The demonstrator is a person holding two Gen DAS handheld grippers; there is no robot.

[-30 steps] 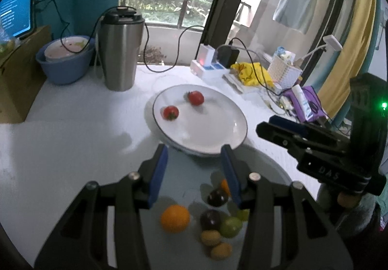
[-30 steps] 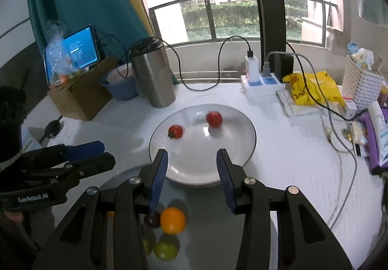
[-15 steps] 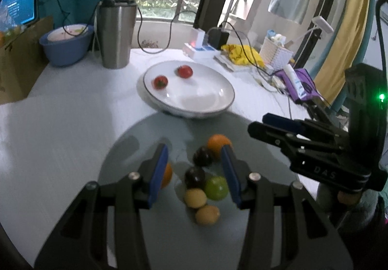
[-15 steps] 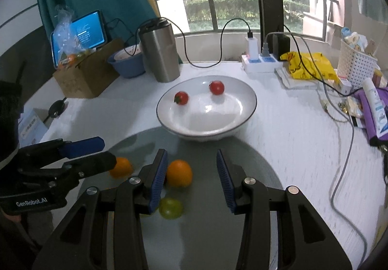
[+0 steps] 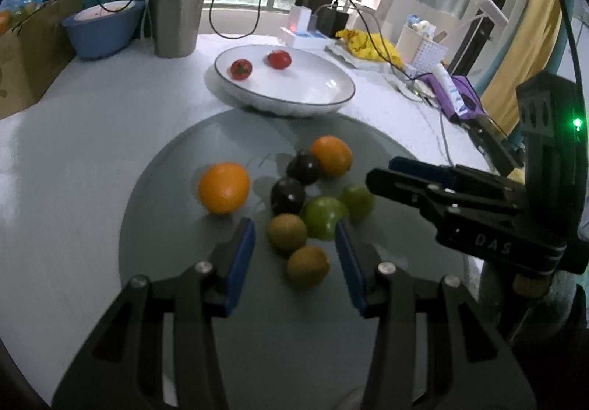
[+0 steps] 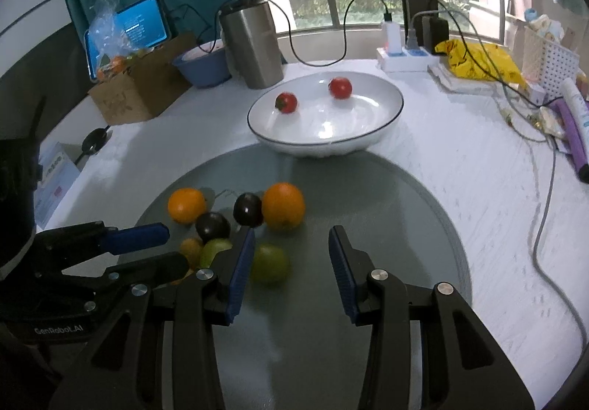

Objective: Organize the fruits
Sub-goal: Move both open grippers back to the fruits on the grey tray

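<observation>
A grey round mat (image 5: pixel 176 189) holds two oranges (image 5: pixel 224 187) (image 5: pixel 330 156), two dark plums (image 5: pixel 288 194), two green fruits (image 5: pixel 324 217) and two kiwis (image 5: pixel 287 231). A white bowl (image 5: pixel 313 97) behind the mat holds two tomatoes (image 5: pixel 241 68). My left gripper (image 5: pixel 294 255) is open and empty, its fingers on either side of the kiwis. My right gripper (image 6: pixel 291 262) is open and empty above the mat, near a green fruit (image 6: pixel 270 262) and an orange (image 6: pixel 283 205). The bowl (image 6: pixel 360 137) also shows in the right wrist view.
A steel tumbler (image 5: pixel 176 8), a blue bowl (image 5: pixel 103 28) and a cardboard box (image 5: pixel 25 52) stand at the back left. A power strip (image 6: pixel 405 60), a yellow bag (image 6: pixel 478 62), a white basket (image 6: pixel 548 52) and cables (image 6: pixel 545 211) lie at the right.
Both grippers have pulled back and lowered from the bowl toward the mat. The fruits now lie ahead of the fingers instead of under them. Both stay open.
</observation>
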